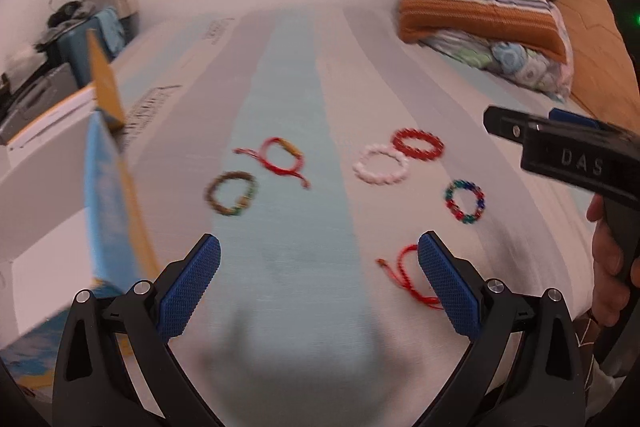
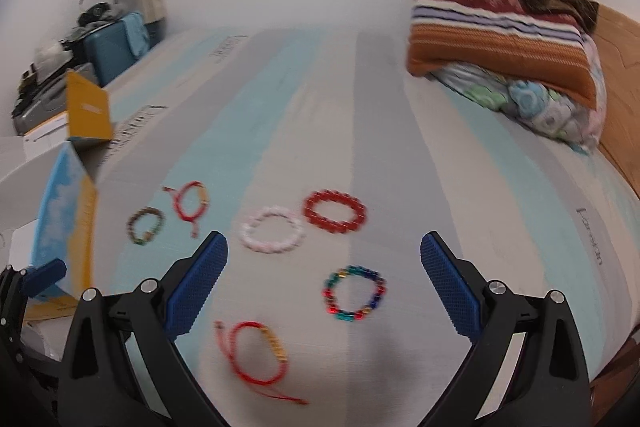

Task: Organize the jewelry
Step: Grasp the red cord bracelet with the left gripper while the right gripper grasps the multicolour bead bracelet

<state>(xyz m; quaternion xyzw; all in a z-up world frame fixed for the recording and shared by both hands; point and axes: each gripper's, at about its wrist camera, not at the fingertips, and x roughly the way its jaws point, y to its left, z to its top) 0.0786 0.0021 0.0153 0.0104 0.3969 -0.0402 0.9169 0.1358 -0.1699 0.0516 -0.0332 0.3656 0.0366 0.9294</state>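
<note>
Bracelets: six lie loose and flat on the striped bed sheet (image 2: 280,115), none touching a gripper.
Left pair: a brown beaded bracelet (image 2: 145,225) sits just beside a red cord bracelet (image 2: 190,205), nearest the box.
Middle pair: a white beaded bracelet (image 2: 273,230) touches or nearly touches a red beaded bracelet (image 2: 335,211).
Near ones: a multicoloured beaded bracelet (image 2: 354,293) and a second red cord bracelet (image 2: 256,355) lie apart, closest to the grippers.
Box: an open blue and yellow box (image 2: 66,227) stands at the left edge of the bed with its flap up, probably the place the bracelets are meant to go.
Right gripper (image 2: 324,283): wide open and empty, hovering with the multicoloured bracelet between its fingers in view, likely lining up a first pick.
Left gripper (image 1: 320,283): also wide open, holding nothing, over bare sheet.
Open room: plenty of bare sheet around each bracelet; the folded blankets (image 2: 500,39) are well apart at the far right.
Edges: the near bed edge is out of view; motion blur hides fine detail.
</note>
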